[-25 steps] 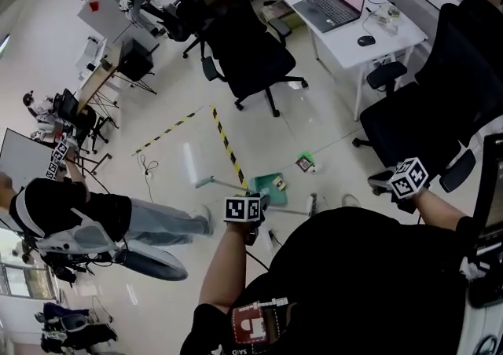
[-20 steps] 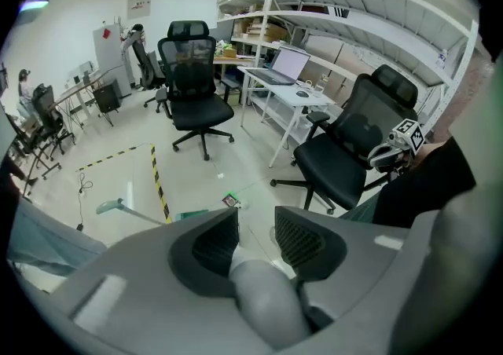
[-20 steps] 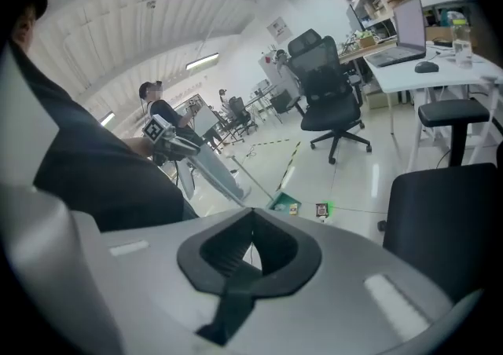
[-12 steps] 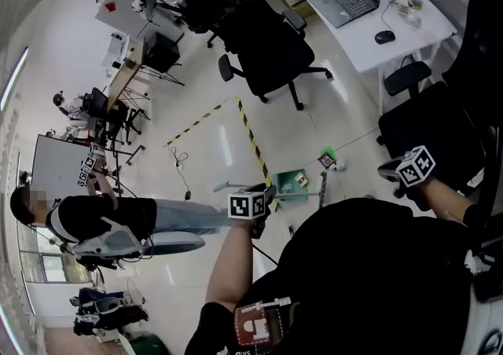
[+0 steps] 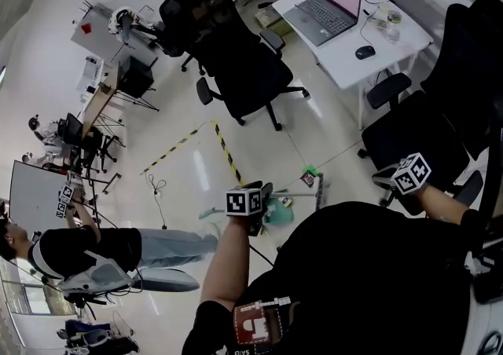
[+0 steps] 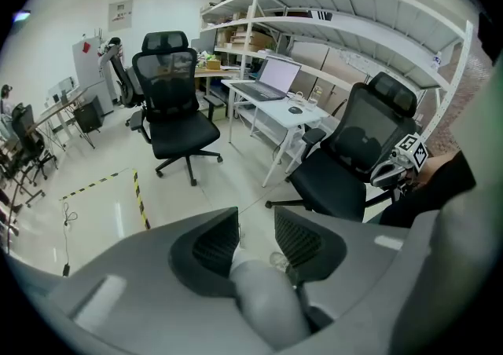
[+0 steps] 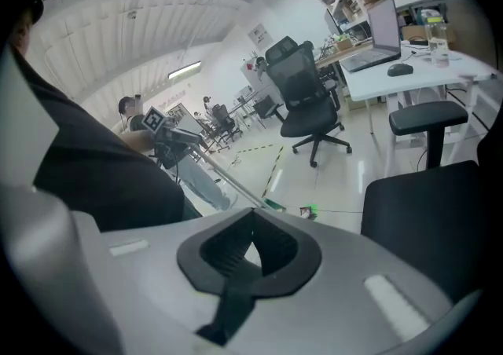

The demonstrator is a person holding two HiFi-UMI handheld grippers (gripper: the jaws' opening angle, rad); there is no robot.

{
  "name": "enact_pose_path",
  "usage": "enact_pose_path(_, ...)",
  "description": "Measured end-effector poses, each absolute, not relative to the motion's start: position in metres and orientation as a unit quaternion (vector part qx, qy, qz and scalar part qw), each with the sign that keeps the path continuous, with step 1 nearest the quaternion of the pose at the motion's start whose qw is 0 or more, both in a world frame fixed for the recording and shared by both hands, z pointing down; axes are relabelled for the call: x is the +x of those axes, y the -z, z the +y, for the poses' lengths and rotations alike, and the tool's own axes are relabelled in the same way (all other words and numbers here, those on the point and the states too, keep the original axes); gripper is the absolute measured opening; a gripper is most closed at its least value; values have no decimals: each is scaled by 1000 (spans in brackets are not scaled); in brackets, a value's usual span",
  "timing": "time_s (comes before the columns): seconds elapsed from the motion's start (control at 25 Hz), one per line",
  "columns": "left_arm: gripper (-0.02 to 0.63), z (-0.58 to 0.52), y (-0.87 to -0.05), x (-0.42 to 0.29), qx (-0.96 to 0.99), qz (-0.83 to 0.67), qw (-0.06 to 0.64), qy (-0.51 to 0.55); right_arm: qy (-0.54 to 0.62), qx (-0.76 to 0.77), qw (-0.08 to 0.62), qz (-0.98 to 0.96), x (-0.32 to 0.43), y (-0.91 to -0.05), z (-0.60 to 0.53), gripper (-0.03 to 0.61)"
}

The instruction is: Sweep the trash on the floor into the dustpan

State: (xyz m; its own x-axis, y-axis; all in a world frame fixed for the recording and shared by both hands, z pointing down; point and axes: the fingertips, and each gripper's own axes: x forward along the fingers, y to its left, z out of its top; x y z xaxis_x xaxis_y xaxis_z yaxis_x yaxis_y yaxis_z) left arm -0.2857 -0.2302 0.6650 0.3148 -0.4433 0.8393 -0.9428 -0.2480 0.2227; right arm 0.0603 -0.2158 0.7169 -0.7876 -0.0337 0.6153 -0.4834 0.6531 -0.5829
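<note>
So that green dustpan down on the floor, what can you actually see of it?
The dustpan is a small green scoop, plastic by its look, resting on the glossy pale floor just past the end of the yellow-and-black tape. A long pale grey handle slants up from it to the left gripper, whose jaws are shut on it. In the head view that gripper hides part of the pan. A small piece of trash lies beside it, apart. Its contents are too small to tell.

A shared office-cum-lab: black swivel chairs [image 5: 236,63], an open laptop [image 5: 326,1] and mouse [image 5: 365,52] on a white worktop [image 5: 346,41], storage racks [image 6: 354,23], striped hazard tape [image 5: 225,151] across the pale floor [image 5: 259,149].
</note>
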Motion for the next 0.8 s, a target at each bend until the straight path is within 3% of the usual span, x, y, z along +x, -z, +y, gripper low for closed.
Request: enact_pose_path(0.8,152,-269,-729,-315,710,-492,448,-231,-369,169,368,-837,46,-687,-174,-6)
